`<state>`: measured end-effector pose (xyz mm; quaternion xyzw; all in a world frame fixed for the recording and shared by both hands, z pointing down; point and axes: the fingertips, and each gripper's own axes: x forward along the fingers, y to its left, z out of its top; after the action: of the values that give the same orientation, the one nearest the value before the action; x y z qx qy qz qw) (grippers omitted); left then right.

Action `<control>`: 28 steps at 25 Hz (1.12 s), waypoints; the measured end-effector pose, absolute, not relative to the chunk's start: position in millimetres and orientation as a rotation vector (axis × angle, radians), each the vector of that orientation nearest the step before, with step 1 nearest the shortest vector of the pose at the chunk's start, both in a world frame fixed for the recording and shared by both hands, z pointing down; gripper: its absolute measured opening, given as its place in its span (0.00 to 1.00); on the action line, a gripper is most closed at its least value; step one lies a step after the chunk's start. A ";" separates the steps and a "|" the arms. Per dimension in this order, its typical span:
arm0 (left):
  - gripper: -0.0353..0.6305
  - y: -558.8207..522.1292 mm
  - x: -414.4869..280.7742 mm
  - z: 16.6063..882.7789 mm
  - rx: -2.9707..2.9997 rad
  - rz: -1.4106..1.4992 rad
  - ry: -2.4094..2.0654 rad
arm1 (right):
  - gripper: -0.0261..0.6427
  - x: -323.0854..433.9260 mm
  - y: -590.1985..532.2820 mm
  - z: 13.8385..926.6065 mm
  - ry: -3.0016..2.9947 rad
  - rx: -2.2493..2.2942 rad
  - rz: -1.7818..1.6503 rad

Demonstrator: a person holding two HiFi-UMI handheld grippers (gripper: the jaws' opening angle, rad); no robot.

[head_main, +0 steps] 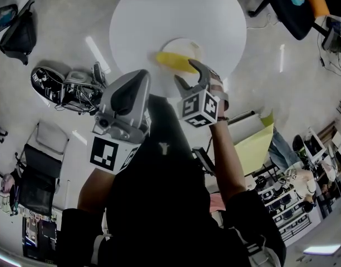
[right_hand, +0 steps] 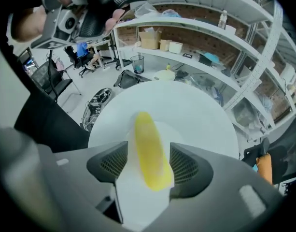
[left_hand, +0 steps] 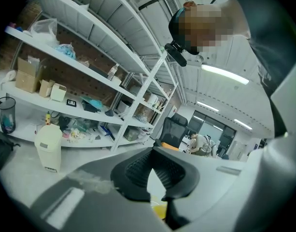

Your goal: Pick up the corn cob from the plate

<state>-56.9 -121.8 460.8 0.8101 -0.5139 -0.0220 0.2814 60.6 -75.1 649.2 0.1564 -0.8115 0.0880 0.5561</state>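
Table: one round white table [head_main: 159, 10] is standing on a pale floor.
Plate: one pale plate [head_main: 191, 42] is sitting on the table, toward its near edge.
Cob: one yellow cob [head_main: 174, 62] is lying on the plate, on the side closest to the table's near edge, with one end reaching out over the plate's rim.
Grippers: two, one in each of the person's hands.
Right gripper [head_main: 188, 74]: it is hanging over the table's near edge and pointing steeply down at the plate. Its jaws are standing wide apart with the cob lined up in the gap between them, and the pads are not pressing on it.
Left gripper [left_hand: 152, 170]: it is being held off the table, out past its near left edge. Its jaws are meeting at the tips, with nothing between them.
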 end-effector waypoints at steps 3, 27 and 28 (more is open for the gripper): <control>0.06 -123.8 -59.0 463.9 2.162 -0.063 -1.376 | 0.47 58.7 -75.9 658.1 -1.891 0.320 0.190; 0.06 -137.4 -77.8 484.7 2.113 -0.066 -1.368 | 0.50 49.2 -79.0 712.0 -1.782 0.087 0.132; 0.06 -137.5 -78.0 484.5 2.111 -0.069 -1.369 | 0.50 49.5 -78.8 713.4 -1.779 0.082 0.134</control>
<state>-78.0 -137.5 484.5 0.7980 -0.5178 -0.0262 0.3073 49.5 -78.8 713.4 0.0359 -0.7760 0.0585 0.6270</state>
